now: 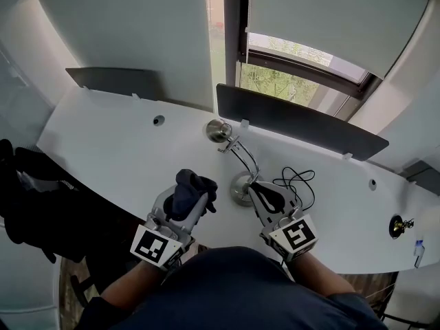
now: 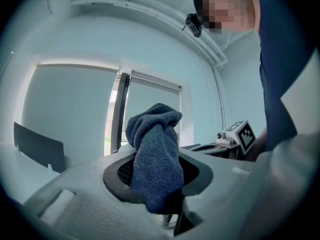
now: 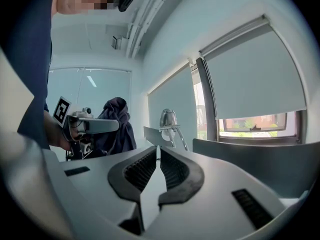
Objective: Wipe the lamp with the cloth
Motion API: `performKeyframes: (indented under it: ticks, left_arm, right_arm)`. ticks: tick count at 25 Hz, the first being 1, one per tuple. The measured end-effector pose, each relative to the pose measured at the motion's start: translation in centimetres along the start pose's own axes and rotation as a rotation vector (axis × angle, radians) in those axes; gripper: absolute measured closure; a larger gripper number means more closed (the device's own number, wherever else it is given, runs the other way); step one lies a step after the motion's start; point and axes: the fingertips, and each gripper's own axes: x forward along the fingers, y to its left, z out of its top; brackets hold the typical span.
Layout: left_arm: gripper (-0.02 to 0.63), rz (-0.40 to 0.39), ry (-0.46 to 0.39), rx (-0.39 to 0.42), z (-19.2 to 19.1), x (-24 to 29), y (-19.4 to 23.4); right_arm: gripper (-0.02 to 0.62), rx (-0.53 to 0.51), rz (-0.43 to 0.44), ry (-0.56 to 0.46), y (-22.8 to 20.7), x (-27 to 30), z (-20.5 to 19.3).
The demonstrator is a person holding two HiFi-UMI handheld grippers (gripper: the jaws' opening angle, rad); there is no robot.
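Observation:
A small silver desk lamp (image 1: 232,158) stands on the white desk (image 1: 117,150): its round head (image 1: 218,130) is at the far end of a bent arm and its round base (image 1: 242,188) is near me. My left gripper (image 1: 194,196) is shut on a dark blue cloth (image 1: 192,190), just left of the lamp base; the cloth (image 2: 156,159) bunches up between its jaws. My right gripper (image 1: 264,192) is shut with nothing in it, its tips at the right side of the base. In the right gripper view the lamp head (image 3: 168,118) shows ahead.
A black cable (image 1: 297,183) lies coiled on the desk right of the lamp. Dark low screens (image 1: 295,122) stand along the desk's far edge under the window (image 1: 295,74). A dark garment (image 1: 34,198) hangs at the left. A small brass thing (image 1: 399,225) sits far right.

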Motion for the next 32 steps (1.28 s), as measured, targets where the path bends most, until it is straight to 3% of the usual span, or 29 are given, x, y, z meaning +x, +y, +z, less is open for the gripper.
performKeyframes:
  ticks: [11,21,32]
  left_arm:
    - [0.476,0.042,0.016,0.118,0.5,2.0,2.7]
    - [0.476,0.043,0.056,0.175,1.1,4.0,4.5]
    - [0.476,0.026,0.158,0.299,0.6,6.3,6.2]
  right_arm:
    - [0.512,-0.010,-0.008,0.043,-2.1,1.4,-1.0]
    - [0.438,-0.036,-0.019,0.079,-3.6,2.8,-1.8]
    - [0.379,-0.071,-0.031,0.122,-4.9,4.4,-3.4]
